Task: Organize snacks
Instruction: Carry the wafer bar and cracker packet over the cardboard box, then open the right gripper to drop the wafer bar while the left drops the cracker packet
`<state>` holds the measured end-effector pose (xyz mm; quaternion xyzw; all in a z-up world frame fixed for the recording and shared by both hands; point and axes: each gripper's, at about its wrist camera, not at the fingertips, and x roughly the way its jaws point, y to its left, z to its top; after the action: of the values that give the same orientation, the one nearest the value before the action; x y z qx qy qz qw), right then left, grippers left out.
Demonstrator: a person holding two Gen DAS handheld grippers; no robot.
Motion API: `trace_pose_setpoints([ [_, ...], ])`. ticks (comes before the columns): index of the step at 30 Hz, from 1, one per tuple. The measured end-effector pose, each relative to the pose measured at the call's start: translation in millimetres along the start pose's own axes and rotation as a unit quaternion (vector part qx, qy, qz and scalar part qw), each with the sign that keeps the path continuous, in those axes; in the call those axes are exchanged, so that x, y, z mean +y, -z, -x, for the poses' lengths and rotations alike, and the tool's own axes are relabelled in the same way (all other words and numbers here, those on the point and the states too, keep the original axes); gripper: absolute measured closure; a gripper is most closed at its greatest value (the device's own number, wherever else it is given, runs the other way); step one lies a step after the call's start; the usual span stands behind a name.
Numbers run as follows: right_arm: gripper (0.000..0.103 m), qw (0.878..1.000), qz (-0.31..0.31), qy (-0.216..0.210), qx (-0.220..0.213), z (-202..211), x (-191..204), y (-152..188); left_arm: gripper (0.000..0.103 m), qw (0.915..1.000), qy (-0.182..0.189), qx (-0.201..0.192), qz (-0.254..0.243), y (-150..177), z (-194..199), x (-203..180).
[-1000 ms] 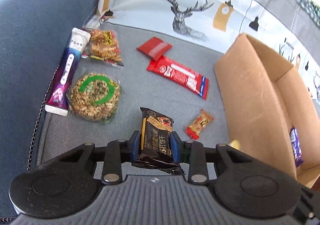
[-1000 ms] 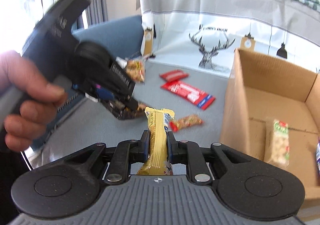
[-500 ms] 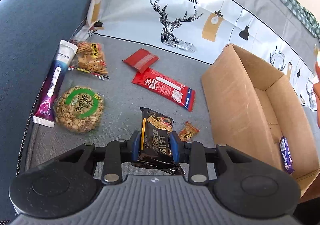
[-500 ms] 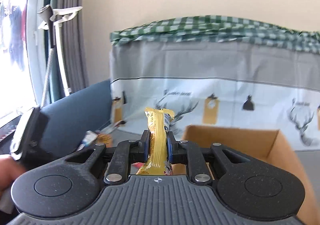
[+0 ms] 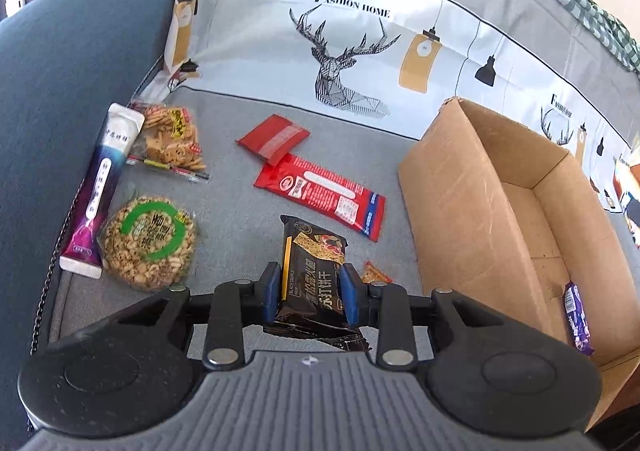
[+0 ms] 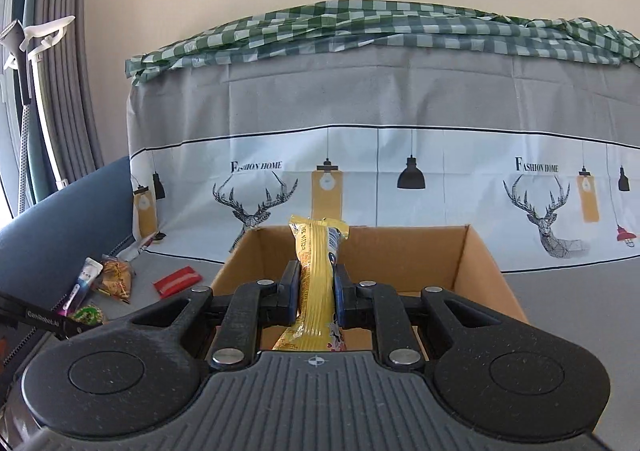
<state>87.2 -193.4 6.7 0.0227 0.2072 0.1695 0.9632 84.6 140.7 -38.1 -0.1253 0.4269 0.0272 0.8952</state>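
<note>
My left gripper (image 5: 311,291) is shut on a black cracker packet (image 5: 312,271), held above the grey sofa seat (image 5: 232,219), left of the open cardboard box (image 5: 460,203). A purple wrapped snack (image 5: 576,317) lies inside that box. My right gripper (image 6: 316,293) is shut on a yellow snack bar (image 6: 318,279), which stands upright in front of the cardboard box (image 6: 476,251). Loose on the seat lie two red packets (image 5: 320,191), a round peanut cake (image 5: 148,241), a biscuit bag (image 5: 170,139), a purple-white stick pack (image 5: 100,191) and a small orange candy (image 5: 374,273).
A blue sofa arm (image 5: 60,91) rises at the left. The sofa back carries a deer-print cover (image 5: 344,63) with a green checked cloth (image 6: 360,27) on top. Part of the other gripper (image 6: 40,317) shows at the right wrist view's left edge. A curtain (image 6: 60,91) hangs far left.
My right gripper has swung up and to the right with the yellow bar, from over the seat to facing the box. The left gripper has tilted up slightly with its black packet.
</note>
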Motion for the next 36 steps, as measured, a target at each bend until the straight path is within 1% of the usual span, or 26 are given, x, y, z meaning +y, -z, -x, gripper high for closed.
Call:
trace_pose_setpoints([
  [6, 0.085, 1.000, 0.012, 0.011, 0.003, 5.4, -16.2, 4.9, 0.068, 0.9999, 0.005, -0.008, -0.004, -3.2, -1.0, -12.0],
  [11, 0.085, 1.000, 0.014, 0.023, 0.004, 12.2, -30.5, 8.1, 0.068, 0.9996, 0.010, -0.026, -0.009, -5.4, 0.9, -24.6],
  [24, 0.085, 0.999, 0.008, 0.050, 0.017, 17.9, -56.2, 16.2, 0.068, 0.9965, 0.042, -0.065, -0.030, -11.1, 5.2, -63.9],
  [28, 0.085, 0.998, 0.011, 0.052, 0.021, 16.6, -56.3, 16.9, 0.068, 0.9933, 0.056, -0.093, -0.039, -11.4, 13.7, -73.5],
  [30, 0.085, 0.998, 0.015, 0.052, 0.023, 15.3, -54.7, 17.2, 0.068, 0.9890, 0.076, -0.119, -0.045, -10.3, 22.2, -79.9],
  [32, 0.085, 0.998, 0.018, 0.051, 0.025, 13.6, -52.3, 16.9, 0.068, 0.9824, 0.099, -0.147, -0.058, -7.9, 32.4, -88.4],
  [34, 0.085, 0.998, 0.021, 0.050, 0.026, 12.2, -50.0, 16.8, 0.068, 0.9708, 0.137, -0.181, -0.077, -4.0, 45.7, -99.5],
  [36, 0.085, 0.998, 0.024, 0.051, 0.026, 11.4, -47.2, 16.5, 0.068, 0.9553, 0.195, -0.199, -0.098, 1.6, 56.5, -112.4],
])
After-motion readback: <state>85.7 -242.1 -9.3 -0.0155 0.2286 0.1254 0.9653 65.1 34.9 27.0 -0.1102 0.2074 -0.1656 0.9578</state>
